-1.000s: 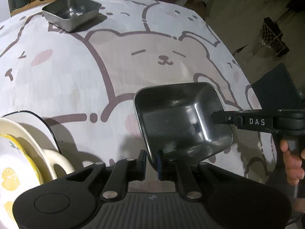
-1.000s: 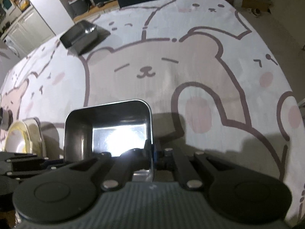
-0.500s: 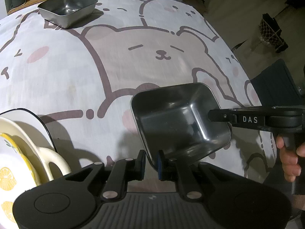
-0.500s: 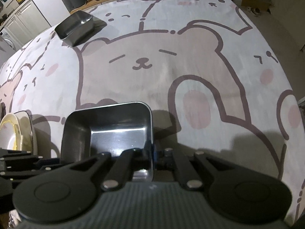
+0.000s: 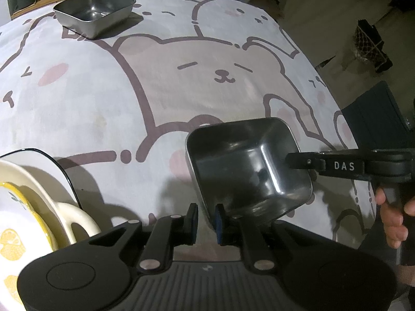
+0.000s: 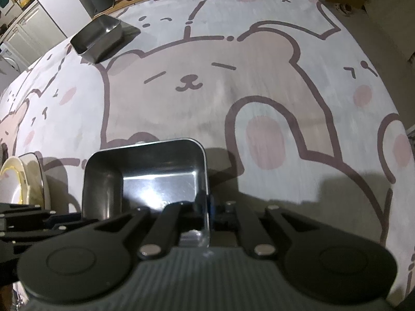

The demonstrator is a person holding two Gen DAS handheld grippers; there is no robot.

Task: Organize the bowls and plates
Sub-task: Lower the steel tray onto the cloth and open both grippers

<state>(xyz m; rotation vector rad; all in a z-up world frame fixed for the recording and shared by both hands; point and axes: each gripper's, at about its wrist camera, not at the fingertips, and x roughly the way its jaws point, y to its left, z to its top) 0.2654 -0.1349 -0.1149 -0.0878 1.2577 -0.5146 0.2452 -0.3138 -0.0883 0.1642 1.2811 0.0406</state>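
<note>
Left wrist view: my left claw (image 5: 206, 220) straddles the steel tray (image 5: 246, 171) near rim, jaws just easing apart; my right claw (image 5: 290, 161) pinches its right rim, nearer.

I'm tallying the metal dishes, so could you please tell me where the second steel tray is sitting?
The second steel tray sits alone at the table's far left corner in both wrist views, on the bear-print cloth, well beyond the held tray.

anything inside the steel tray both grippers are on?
The near steel tray looks empty, only glare on its floor. The right gripper covers the corner nearest its camera.
</note>
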